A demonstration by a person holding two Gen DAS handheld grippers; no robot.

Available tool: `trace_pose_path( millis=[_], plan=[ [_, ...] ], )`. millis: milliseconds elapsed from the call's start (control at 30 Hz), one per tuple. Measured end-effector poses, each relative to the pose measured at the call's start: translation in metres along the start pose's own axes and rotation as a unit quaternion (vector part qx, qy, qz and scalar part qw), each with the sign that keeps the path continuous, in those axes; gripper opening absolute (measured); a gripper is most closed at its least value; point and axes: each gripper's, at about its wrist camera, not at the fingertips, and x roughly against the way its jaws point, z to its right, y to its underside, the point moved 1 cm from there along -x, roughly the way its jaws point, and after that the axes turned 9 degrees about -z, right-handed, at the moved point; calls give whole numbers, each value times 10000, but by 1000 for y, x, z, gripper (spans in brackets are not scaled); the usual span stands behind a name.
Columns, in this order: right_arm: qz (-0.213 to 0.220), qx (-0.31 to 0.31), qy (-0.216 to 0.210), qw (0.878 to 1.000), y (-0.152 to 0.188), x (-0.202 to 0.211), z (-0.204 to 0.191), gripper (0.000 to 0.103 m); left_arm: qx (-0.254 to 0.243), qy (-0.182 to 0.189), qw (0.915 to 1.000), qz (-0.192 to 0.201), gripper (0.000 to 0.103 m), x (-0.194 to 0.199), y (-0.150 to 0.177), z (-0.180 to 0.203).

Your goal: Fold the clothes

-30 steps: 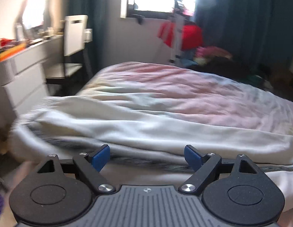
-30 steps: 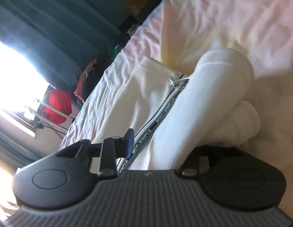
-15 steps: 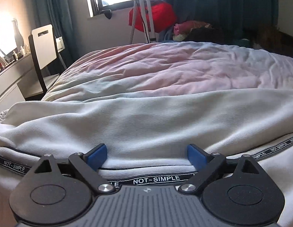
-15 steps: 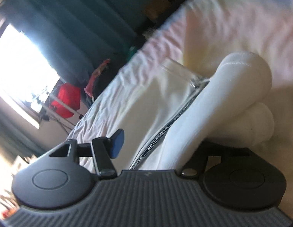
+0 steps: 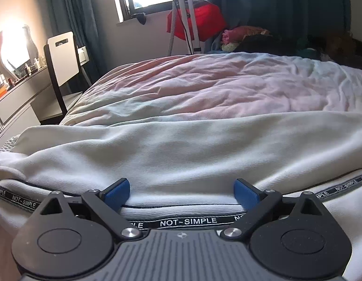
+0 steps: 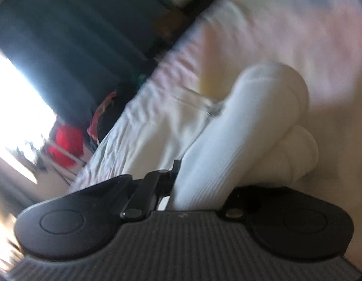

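Left wrist view is sharp: the white jacket [image 5: 181, 154] lies spread across the bed [image 5: 204, 89], its black tape reading NOT-SIMPLE running just under the left gripper [image 5: 182, 190], with a chair [image 5: 64, 58], a tripod [image 5: 185, 18] and a red bag [image 5: 204, 21] by the window beyond. None of that lettering reads in the right wrist view, which is blurred and tilted hard over, the bed [image 6: 298, 35] slanting up the frame. What it does give is the jacket's [image 6: 157, 140] ribbed sleeve [image 6: 239, 140], rolled thick. The left gripper's jaws stand wide apart, blue pads either side of a fabric ridge, pressing on nothing, the tool angled down low over the cloth. The right gripper [image 6: 195, 187] is clamped on that sleeve, one finger [image 6: 157, 182] hard against it, the other hidden behind the cloth.
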Motion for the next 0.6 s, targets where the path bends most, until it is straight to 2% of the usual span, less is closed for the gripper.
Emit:
trace_pose_path(
  millis=[67, 200, 367, 467, 533, 600],
  plan=[
    [398, 941, 201, 9946, 5, 13, -33, 11, 42, 40, 10000, -32, 97, 2, -2, -2],
    [1044, 2397, 313, 9647, 33, 41, -93, 11, 30, 9, 10000, -43, 97, 13, -7, -5],
    [1473, 3701, -249, 9169, 87, 69, -166, 11, 119, 39, 9998, 166, 97, 40, -16, -18],
    [1375, 4461, -670, 8818, 136, 74, -206, 11, 384, 139, 9986, 330, 97, 56, -21, -36],
    [1084, 4891, -887, 8609, 173, 71, -223, 11, 561, 205, 9972, 440, 98, 67, -25, -47],
    [610, 5339, -936, 8381, 212, 58, -230, 11, 778, 304, 9953, 492, 98, 73, -26, -60]
  ],
)
